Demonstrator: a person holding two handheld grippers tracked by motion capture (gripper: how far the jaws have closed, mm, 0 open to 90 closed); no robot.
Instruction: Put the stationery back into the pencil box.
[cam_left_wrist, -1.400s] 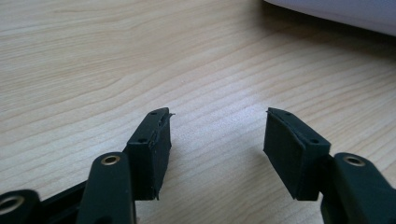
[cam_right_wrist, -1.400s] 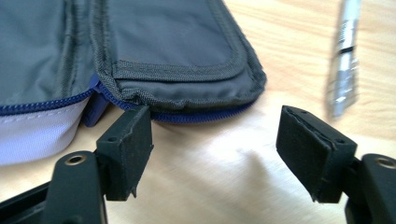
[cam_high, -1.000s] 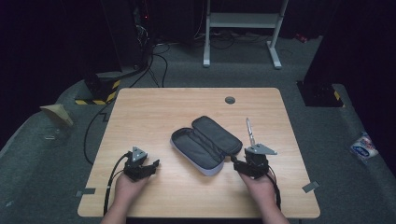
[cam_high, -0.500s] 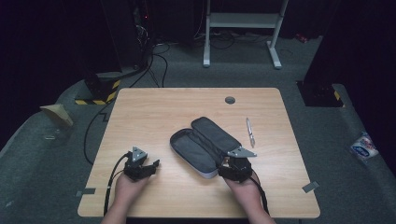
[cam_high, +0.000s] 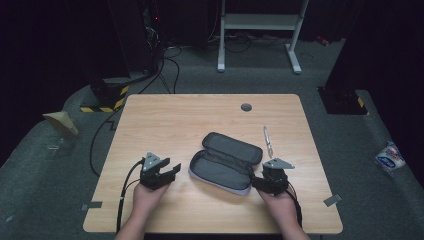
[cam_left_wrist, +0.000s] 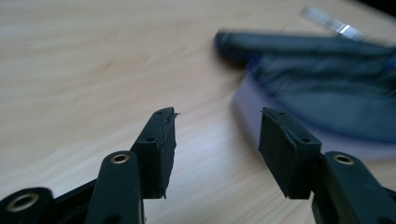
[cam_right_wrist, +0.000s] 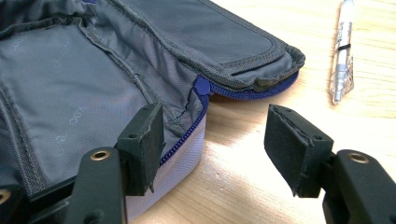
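My left gripper (cam_left_wrist: 212, 140): jaws apart, just been closing, empty. My right gripper (cam_right_wrist: 212, 140): jaws apart, just been closing, astride pencil case (cam_right_wrist: 93, 84) corner; grip not made.

Both grippers, the left gripper (cam_high: 172, 169) and the right gripper (cam_high: 257, 181), are black, each topped by a grey three-cornered plate and trailing a black cable. Their jaws carry ribbed black pads, small screws and brass-coloured pivot rivets.
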